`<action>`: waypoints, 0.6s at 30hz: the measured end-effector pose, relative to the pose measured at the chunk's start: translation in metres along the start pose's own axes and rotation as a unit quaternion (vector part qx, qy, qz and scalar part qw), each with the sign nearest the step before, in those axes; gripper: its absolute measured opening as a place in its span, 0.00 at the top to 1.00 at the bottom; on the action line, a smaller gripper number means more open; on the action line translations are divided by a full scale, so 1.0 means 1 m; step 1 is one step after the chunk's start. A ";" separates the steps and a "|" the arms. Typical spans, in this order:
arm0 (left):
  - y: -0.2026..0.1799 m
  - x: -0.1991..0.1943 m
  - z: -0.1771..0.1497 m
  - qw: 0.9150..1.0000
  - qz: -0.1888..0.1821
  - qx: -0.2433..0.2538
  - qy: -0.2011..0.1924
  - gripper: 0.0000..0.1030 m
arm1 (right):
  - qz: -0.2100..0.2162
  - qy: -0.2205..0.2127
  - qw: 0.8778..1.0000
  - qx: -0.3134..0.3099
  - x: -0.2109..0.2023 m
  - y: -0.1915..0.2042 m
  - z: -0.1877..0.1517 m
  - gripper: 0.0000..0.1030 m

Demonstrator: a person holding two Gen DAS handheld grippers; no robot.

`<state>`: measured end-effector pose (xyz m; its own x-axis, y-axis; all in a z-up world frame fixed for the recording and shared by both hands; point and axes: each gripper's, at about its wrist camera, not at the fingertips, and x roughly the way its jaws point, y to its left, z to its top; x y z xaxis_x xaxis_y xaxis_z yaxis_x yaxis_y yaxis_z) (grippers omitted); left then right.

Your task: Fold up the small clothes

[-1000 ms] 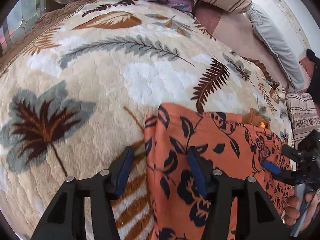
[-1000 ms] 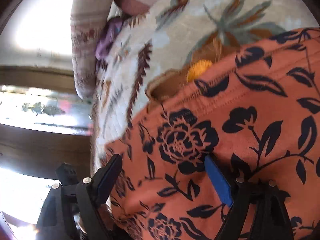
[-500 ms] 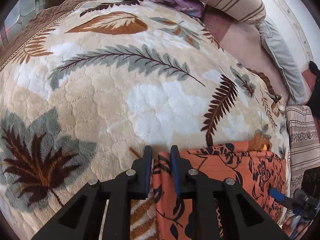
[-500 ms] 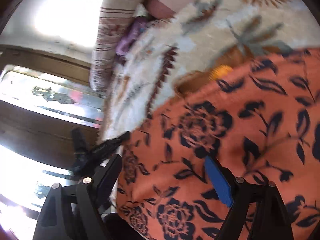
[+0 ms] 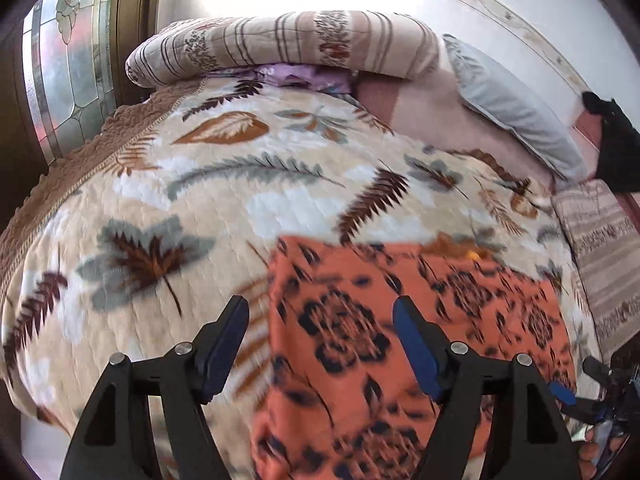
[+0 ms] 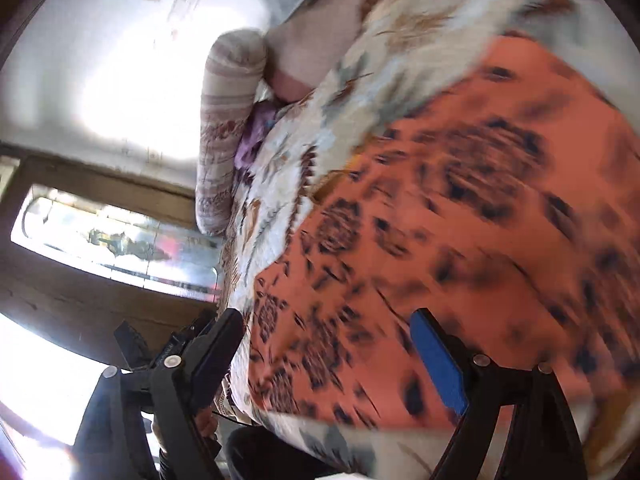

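In the left wrist view, the left gripper (image 5: 320,336) hangs above the near left edge of the orange floral garment (image 5: 400,340), which lies flat on the leaf-patterned blanket (image 5: 160,208) of the bed. Its jaws are opening and stand wide, one finger over the blanket and one over the cloth; nothing is pinched between them, so the edge of the cloth rests free on the bed. The garment looks already doubled into a rough rectangle (the picture is blurred, so I cannot count the layers), and I judge that the gripper lets go so that the fold can settle. At the lower right corner the right gripper (image 5: 576,396) shows small, just beside the far side of the garment. In the right wrist view, the right gripper (image 6: 326,344) also stands wide apart and holds nothing; the garment fills the space ahead of it, and the striped bolster (image 6: 228,128) lies at the head of the bed, well apart. The open jaws over the cloth suggest readiness for a next pinch, probably at a new edge
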<state>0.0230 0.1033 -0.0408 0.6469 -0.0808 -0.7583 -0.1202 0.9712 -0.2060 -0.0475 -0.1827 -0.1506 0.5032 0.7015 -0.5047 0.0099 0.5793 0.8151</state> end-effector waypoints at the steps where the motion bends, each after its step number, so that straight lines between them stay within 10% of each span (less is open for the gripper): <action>1: -0.007 -0.002 -0.012 1.000 -0.004 0.007 0.005 0.27 | -0.006 -0.010 1.000 0.017 -0.015 -0.012 -0.015 0.15; 8: -0.036 0.003 -0.072 0.998 -0.006 0.018 0.054 0.27 | -0.009 -0.100 0.984 0.147 -0.087 -0.090 -0.039 0.14; 18: -0.076 0.008 -0.070 0.998 0.020 0.047 0.038 0.27 | -0.015 -0.153 0.972 0.179 -0.080 -0.102 0.003 0.14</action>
<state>-0.0151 0.0129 -0.0742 0.5832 -0.0554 -0.8104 -0.0715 0.9903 -0.1192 -0.0861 -0.2994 -0.1930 0.7305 0.4995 -0.4657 0.3005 0.3772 0.8760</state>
